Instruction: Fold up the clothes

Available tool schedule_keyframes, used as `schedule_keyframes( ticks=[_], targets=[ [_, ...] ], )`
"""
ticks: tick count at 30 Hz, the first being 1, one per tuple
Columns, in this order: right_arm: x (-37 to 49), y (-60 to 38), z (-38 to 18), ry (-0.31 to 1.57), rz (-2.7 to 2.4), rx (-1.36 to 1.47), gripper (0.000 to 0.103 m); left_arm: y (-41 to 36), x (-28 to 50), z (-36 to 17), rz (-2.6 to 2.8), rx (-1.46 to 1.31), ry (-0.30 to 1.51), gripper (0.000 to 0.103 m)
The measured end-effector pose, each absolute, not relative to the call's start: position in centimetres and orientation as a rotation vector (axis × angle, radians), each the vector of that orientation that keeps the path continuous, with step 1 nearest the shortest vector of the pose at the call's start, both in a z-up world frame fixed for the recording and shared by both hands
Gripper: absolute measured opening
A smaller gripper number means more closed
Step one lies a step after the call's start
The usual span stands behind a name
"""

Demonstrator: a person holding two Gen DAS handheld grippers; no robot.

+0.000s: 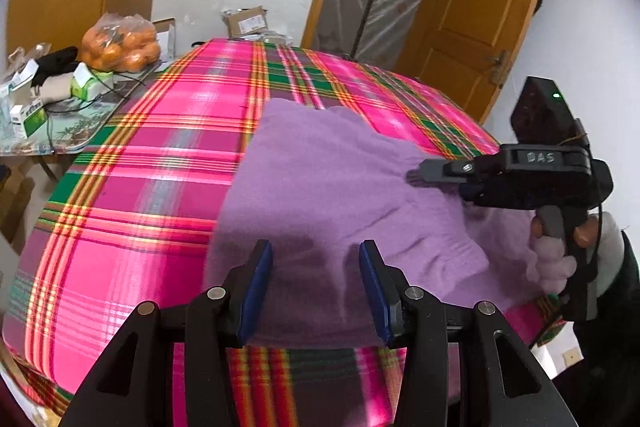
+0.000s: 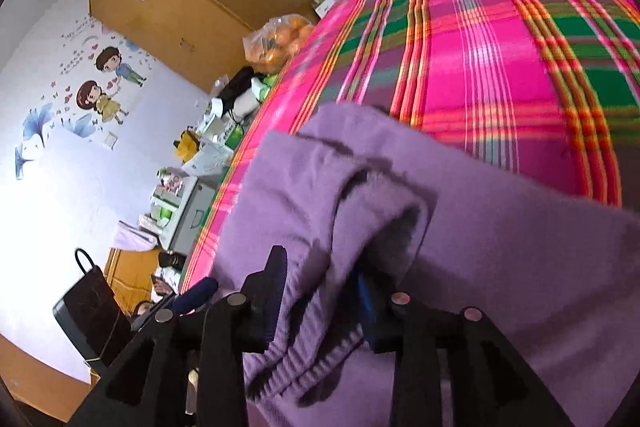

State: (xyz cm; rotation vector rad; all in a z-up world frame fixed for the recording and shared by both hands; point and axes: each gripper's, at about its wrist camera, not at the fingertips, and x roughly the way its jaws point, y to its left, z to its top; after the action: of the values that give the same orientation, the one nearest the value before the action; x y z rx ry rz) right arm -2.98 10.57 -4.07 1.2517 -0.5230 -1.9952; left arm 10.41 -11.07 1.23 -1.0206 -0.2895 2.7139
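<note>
Sweater [image 1: 320, 187], purple and fuzzy, lies spread on the pink plaid bedspread [image 1: 152, 163] in front of you, toward its near right part. Your left gripper [image 1: 316, 283] hovers just above the sweater's near edge with its blue-padded jaws spread apart and nothing between them. Your right gripper [image 2: 320, 291] has a bunched fold with the ribbed cuff [image 2: 308, 351] running between its fingers; the jaws stand fairly wide, so you cannot tell whether they actually pinch the knit (the right pad is half buried under fabric). From the left wrist view that gripper's tips rest on the sweater's right side. Beside the bed, a cluttered side table [image 1: 96, 107] carries a bag of oranges [image 1: 120, 43] and small boxes.
</note>
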Motion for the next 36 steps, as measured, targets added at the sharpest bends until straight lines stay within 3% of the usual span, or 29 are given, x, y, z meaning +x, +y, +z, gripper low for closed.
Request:
schedule_keyframes(
  ticks=[3, 4, 5, 6, 13, 19, 22, 23, 24, 26, 36],
  targets=[
    [-2.2, 10.4, -3.9, -0.484, -1.985, 1.231, 0.034, -9.6, 10.4, 1.0, 2.679, -1.022, -0.255, 0.047],
    [-1.9, 10.4, -3.9, -0.461, -1.995, 1.229, 0.028, -9.3, 10.3, 0.8, 2.671, -1.029, -0.242, 0.047],
    [-1.7, 10.5, -3.8, -0.440, -2.004, 1.227, 0.015, -8.9, 10.3, 0.6, 2.666, -1.034, -0.229, 0.047],
    [-1.5, 10.6, -3.8, -0.432, -2.009, 1.233, 0.014, -8.6, 10.2, 0.5, 2.666, -1.036, -0.212, 0.047],
    [-0.7, 12.4, -3.9, -0.468, -2.038, 1.229, 0.015, -7.5, 10.9, 0.6, 2.653, -1.032, -0.127, 0.047],
    [0.9, 12.7, -0.5, -0.486, -2.028, 0.976, 0.015, -9.7, 10.8, 1.4, 2.732, -1.012, -0.197, 0.047],
    [0.9, 11.1, -0.7, -0.409, -2.019, 0.986, 0.029, -11.2, 10.3, 1.4, 2.780, -1.030, -0.255, 0.047],
    [0.7, 10.7, -1.2, -0.389, -2.011, 1.014, 0.030, -11.4, 10.1, 1.2, 2.782, -1.043, -0.270, 0.047],
    [0.5, 10.3, -1.6, -0.369, -2.003, 1.042, 0.030, -11.5, 10.0, 0.9, 2.781, -1.056, -0.278, 0.047],
    [0.2, 9.4, -2.5, -0.328, -1.985, 1.096, 0.018, -11.6, 10.2, 0.4, 2.778, -1.072, -0.265, 0.047],
    [-2.2, 6.0, -0.8, -0.218, -1.984, 1.090, 0.021, -12.7, 9.5, 1.0, 2.795, -1.038, -0.332, 0.047]
  ],
)
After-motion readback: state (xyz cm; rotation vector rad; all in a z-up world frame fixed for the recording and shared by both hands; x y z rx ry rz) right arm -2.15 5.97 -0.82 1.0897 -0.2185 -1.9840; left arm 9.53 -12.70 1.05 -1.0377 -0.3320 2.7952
